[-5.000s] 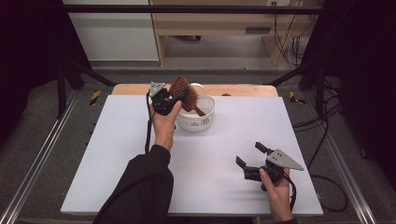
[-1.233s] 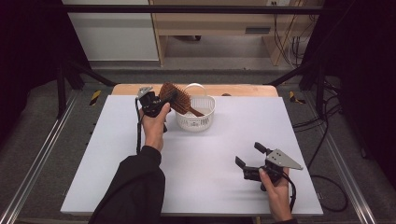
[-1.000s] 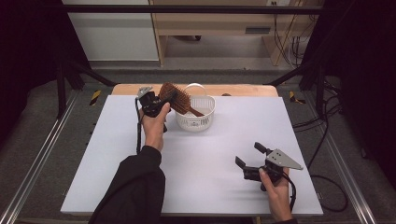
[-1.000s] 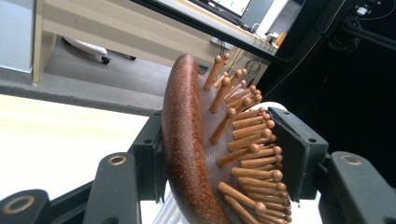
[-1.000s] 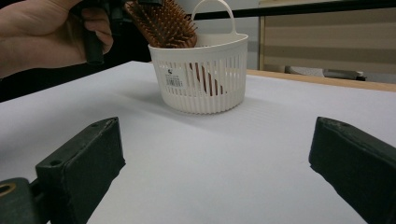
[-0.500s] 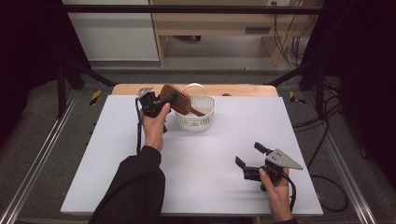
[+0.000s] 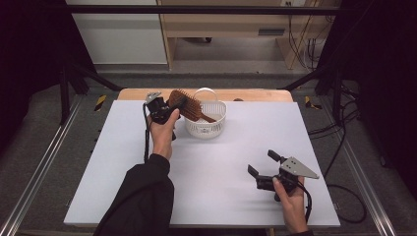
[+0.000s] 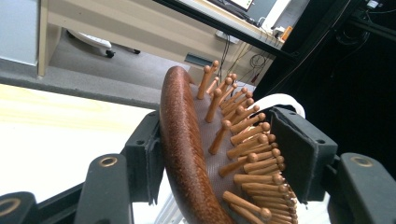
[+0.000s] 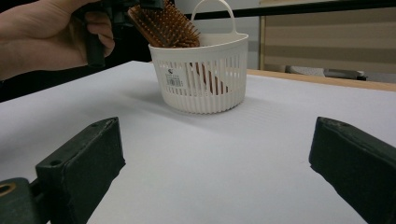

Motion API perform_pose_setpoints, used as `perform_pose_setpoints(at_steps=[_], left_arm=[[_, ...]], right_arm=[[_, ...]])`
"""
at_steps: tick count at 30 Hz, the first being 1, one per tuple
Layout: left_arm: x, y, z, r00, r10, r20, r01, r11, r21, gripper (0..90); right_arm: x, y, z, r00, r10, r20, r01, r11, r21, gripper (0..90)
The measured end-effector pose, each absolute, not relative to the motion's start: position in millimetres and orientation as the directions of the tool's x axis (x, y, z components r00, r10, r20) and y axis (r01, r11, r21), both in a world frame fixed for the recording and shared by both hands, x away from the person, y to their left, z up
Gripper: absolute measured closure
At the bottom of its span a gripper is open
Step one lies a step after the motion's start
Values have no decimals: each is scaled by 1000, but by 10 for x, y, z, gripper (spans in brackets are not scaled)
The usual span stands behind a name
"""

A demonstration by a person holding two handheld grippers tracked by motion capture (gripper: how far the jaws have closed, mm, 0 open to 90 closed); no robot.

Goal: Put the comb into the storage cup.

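Hairbrush (image 7: 186, 104) upper centre, handle down in white basket (image 7: 206, 129). Your left gripper (image 7: 167, 107) jaws just opening, brush head between, right pad clear. Right gripper (image 7: 263, 164) wide open, empty, lower right.

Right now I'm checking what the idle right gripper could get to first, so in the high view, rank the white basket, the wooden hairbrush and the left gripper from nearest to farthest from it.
1. white basket, up and left of the right gripper, at the table's far edge.
2. wooden hairbrush, leaning over the basket's left rim, handle inside.
3. left gripper, farthest left, its jaws around the brush head.
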State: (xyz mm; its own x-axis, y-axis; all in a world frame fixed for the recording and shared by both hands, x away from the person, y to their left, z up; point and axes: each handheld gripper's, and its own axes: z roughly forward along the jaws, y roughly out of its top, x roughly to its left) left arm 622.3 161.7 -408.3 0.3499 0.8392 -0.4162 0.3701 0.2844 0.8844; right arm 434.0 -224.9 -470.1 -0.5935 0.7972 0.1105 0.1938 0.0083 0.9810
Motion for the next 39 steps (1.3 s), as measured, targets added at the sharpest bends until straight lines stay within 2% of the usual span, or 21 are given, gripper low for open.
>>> perform_pose_setpoints(at_steps=[7,18,31,39], left_arm=[[6207,1651,-4069,346,866,-360,337,244,910,284],[6196,1649,-4050,340,878,-338,315,232,920,95],[6192,1627,-4049,350,875,-335,314,227,922,74],[6192,1617,-4057,340,878,-337,334,222,916,15]], right_arm=[[4340,-2247,-4702,-596,796,110,194,10,981,35],[4342,-2239,-4706,-599,793,110,196,12,981,35],[4342,-2240,-4706,-600,793,110,196,12,981,35],[4342,-2240,-4705,-600,793,110,196,12,981,35]])
